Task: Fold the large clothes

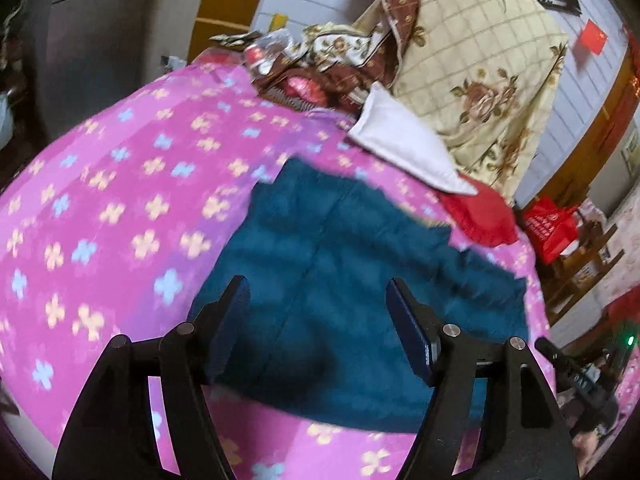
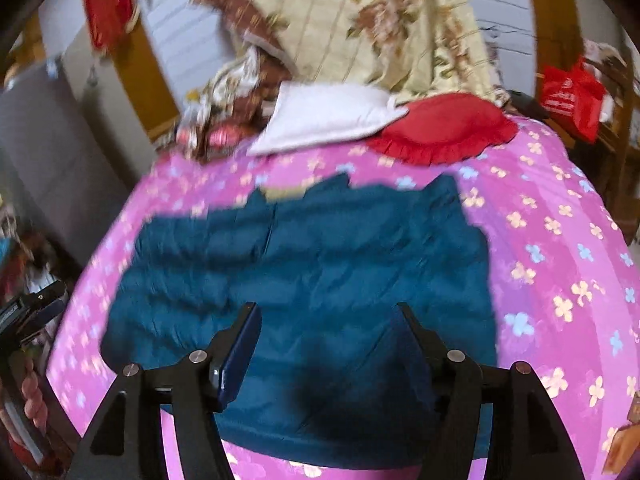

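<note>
- A bed (image 1: 120,208) covered in a pink spread with pale clover shapes fills both views; a white panelled wall and wooden frame stand behind it.
- At the head of the bed lie a cream floral quilt (image 1: 480,60), a white pillow (image 2: 324,116) and a red frilled cushion (image 2: 444,128), the pillow's corner overlapping the cushion.
- A red bag (image 1: 550,228) sits off the bed's far side.
- The teal garment (image 2: 304,264) lies flat on the spread, folded into a rough rectangle, near the bed's front edge and apart from the pillows.
- The left gripper (image 1: 318,308) hangs above the garment's near part, jaws spread wide, nothing between them.
- The right gripper (image 2: 328,320) likewise hovers over the garment, jaws apart and empty.
- Both views are motion-blurred.
</note>
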